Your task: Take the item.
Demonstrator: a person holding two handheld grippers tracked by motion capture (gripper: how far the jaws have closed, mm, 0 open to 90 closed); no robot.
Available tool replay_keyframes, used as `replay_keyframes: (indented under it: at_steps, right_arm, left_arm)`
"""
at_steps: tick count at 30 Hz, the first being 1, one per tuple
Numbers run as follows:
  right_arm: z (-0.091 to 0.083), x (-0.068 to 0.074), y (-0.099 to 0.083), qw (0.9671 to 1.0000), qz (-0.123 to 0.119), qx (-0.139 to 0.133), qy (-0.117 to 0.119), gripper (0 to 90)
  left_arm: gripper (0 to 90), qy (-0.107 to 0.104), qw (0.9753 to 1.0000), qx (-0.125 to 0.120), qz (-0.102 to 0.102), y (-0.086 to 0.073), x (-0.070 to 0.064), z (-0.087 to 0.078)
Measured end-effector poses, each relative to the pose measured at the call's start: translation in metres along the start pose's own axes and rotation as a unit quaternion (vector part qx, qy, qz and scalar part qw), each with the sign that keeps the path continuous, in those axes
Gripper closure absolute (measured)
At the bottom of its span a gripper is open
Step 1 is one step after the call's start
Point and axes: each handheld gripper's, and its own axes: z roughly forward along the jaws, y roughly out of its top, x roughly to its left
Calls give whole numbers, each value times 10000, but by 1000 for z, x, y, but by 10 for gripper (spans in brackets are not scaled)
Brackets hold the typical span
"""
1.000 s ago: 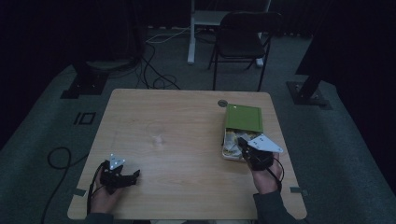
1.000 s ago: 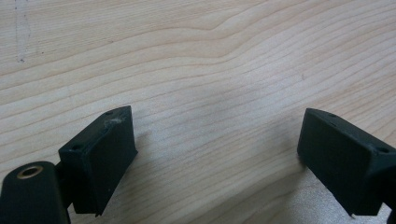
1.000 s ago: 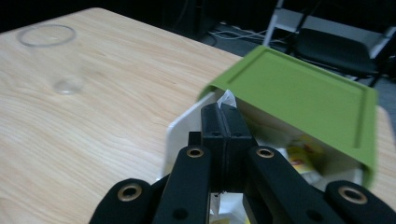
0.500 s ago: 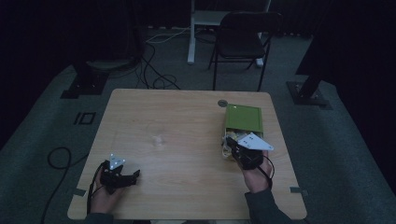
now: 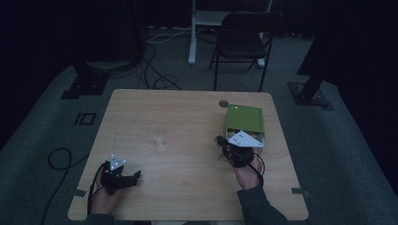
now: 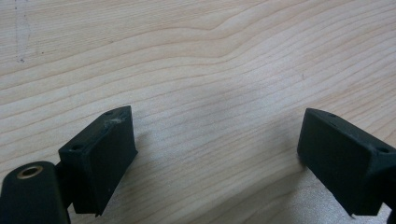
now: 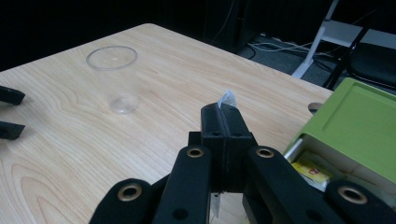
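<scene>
The right tool sits at about four o'clock on the desk, just beside the near left corner of the green box. In the right gripper view its jaws are pressed together on a small white packet, whose corner pokes out above the tips; a bit of the same white material hangs below the jaws. The box lies at three o'clock in that view, its near end open, with a yellow sachet visible inside.

A clear plastic cup stands upright at ten o'clock from the right tool, well apart from it, near the middle of the desk. It looks empty.

The left tool rests at about seven o'clock on the desk, held low over the wood. In the left gripper view its jaws stand wide apart with bare wood grain between them, gripping nothing.

A small round dark disc lies on the desk just beyond the box's far left corner.
</scene>
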Motion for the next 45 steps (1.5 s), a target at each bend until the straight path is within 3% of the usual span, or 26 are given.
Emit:
replay_keyframes:
  at_steps: [45]
  right_arm:
    - [47,18,28,9982,-27,-243,557,900]
  left_arm:
    - [121,-3,10000,16,17,0,0,0]
